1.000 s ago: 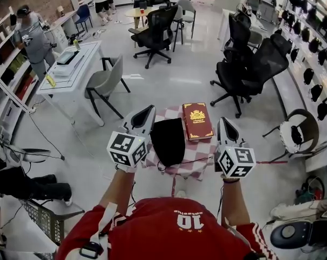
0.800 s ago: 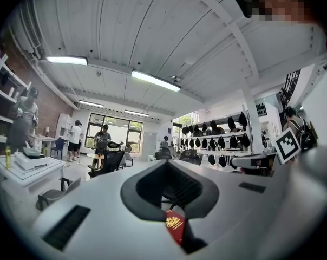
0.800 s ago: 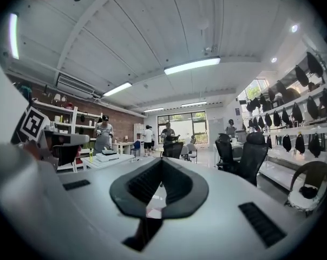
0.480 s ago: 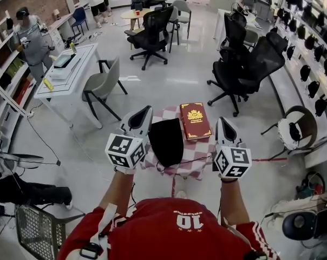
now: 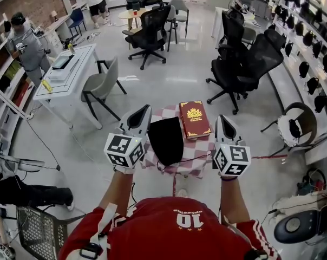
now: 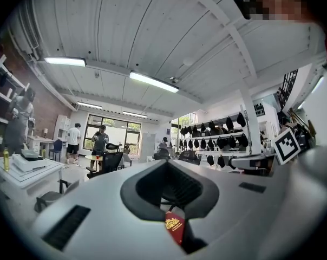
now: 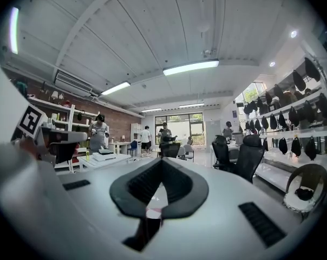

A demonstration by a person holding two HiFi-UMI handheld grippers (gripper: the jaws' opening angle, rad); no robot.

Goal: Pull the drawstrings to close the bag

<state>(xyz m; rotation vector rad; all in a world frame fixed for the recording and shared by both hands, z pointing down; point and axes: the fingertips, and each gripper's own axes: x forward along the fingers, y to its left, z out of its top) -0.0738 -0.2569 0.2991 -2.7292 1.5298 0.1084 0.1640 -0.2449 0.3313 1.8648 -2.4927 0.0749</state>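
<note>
Bag (image 5: pixel 167 140) lies on the little table (image 5: pixel 198 151) between the left gripper (image 5: pixel 146 110) and right gripper (image 5: pixel 222 119), both squeezed shut on nothing I can see; any pull should be the same on both sides

Only clear no.: white "10" on the back of the person's red jersey (image 5: pixel 186 220), upside down in head view. Red book (image 5: pixel 194 119) has a gold crest and gold lettering, too small to read. Cubes on left gripper (image 5: pixel 144 112) and right gripper (image 5: pixel 222 120) carry b/w square code markers, no letters. Nothing legible in either gripper view.
</note>
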